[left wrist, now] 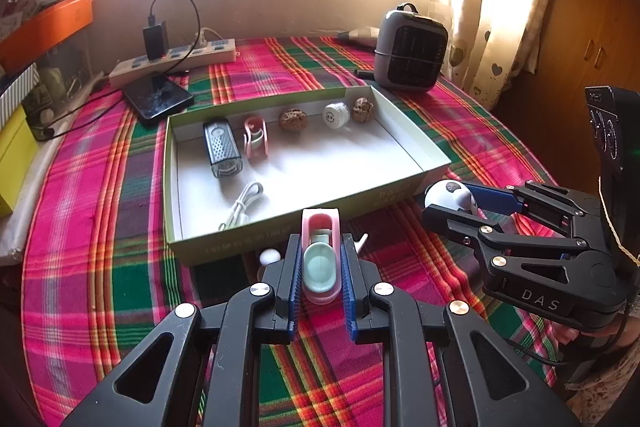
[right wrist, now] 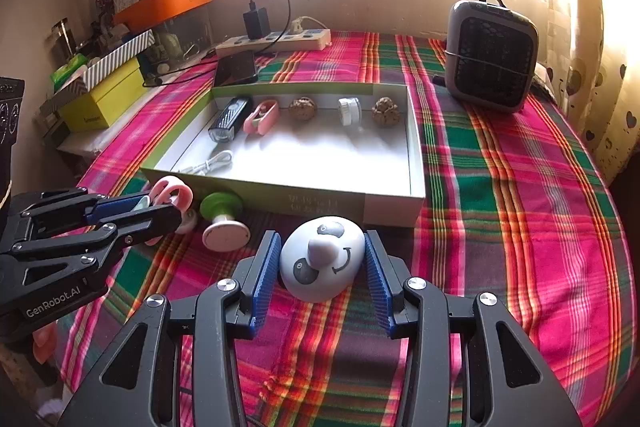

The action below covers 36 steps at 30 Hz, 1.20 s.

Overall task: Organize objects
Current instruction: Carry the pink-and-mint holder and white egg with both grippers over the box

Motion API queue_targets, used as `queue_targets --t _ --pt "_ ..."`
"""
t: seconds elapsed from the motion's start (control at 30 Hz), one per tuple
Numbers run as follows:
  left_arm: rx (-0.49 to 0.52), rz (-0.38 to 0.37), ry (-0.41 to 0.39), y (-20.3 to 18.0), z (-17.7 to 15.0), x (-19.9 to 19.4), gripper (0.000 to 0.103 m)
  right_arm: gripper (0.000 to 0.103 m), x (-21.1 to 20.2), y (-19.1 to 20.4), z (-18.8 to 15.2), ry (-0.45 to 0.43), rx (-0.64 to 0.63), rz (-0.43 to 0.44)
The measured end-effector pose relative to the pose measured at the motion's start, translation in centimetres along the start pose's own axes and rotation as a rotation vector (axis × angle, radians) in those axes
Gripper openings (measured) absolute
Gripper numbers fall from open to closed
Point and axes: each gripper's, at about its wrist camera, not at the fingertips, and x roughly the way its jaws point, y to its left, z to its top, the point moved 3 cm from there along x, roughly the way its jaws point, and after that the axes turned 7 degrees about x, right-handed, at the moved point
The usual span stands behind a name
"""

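A shallow green-walled box [left wrist: 404,187] [right wrist: 394,205] lies on the plaid table. It holds a bike light [left wrist: 222,149], a pink clip [left wrist: 255,135], two walnuts [left wrist: 293,120], a white cap [left wrist: 335,115] and a white cable [left wrist: 244,205]. My left gripper [left wrist: 320,261] [right wrist: 138,209] is shut on a pink and mint clip [left wrist: 320,259] just in front of the box. My right gripper [right wrist: 320,259] [left wrist: 468,203] is shut on a white panda-face egg toy [right wrist: 322,261] [left wrist: 450,195] in front of the box's near right corner.
A green and pink mushroom-shaped toy [right wrist: 224,221] lies by the box's front wall. A grey heater [right wrist: 490,55], a power strip [right wrist: 276,41] and a black phone [right wrist: 236,69] sit at the back. Yellow and striped boxes [right wrist: 104,99] stand at the left.
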Motion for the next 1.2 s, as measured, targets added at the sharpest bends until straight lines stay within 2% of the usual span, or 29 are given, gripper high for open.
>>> queue_targets --t 0.6,1.2 --pt "-0.004 -0.011 0.000 1.1 4.3 2.9 0.016 0.044 1.7 -1.4 4.7 -0.030 0.004 -0.002" --pt "-0.009 -0.025 0.047 2.2 7.2 7.6 0.016 0.044 6.6 -2.8 7.7 0.020 -0.018 -0.025"
